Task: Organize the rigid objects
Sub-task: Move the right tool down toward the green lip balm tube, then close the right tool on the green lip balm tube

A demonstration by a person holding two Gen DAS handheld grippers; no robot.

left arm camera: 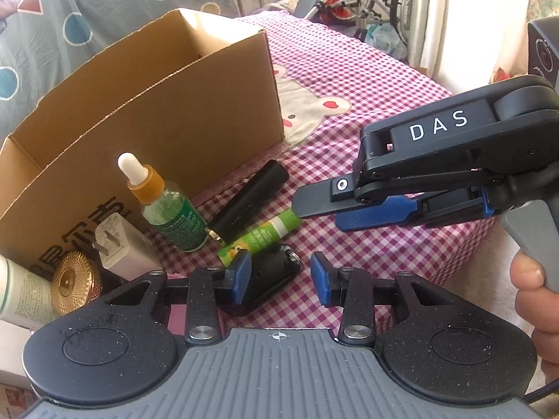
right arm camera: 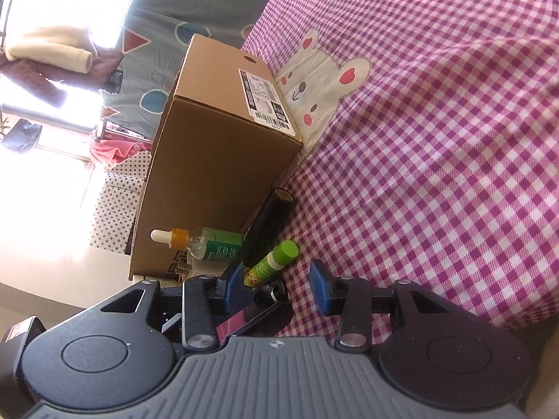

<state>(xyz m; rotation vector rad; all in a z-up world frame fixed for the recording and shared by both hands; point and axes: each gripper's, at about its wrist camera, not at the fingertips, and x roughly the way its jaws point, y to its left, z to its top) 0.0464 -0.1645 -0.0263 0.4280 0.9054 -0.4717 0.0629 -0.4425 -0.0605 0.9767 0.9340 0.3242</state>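
Black key fob (left arm camera: 270,276) nearest, glue stick (left arm camera: 260,237), dropper bottle (left arm camera: 167,206), box (left arm camera: 146,111) behind

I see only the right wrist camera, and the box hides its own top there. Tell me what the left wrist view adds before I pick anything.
Observer: The cardboard box is open at the top; its inner walls show.
Operator: Report what sits past the dropper bottle.
Observer: Past the dropper bottle, a white plug charger sits in front of the box, with a gold round lid beside it.
Operator: Now check my right gripper.
Observer: Seen from the side, the right gripper hangs close to the green glue stick, jaws apart, nothing between them.
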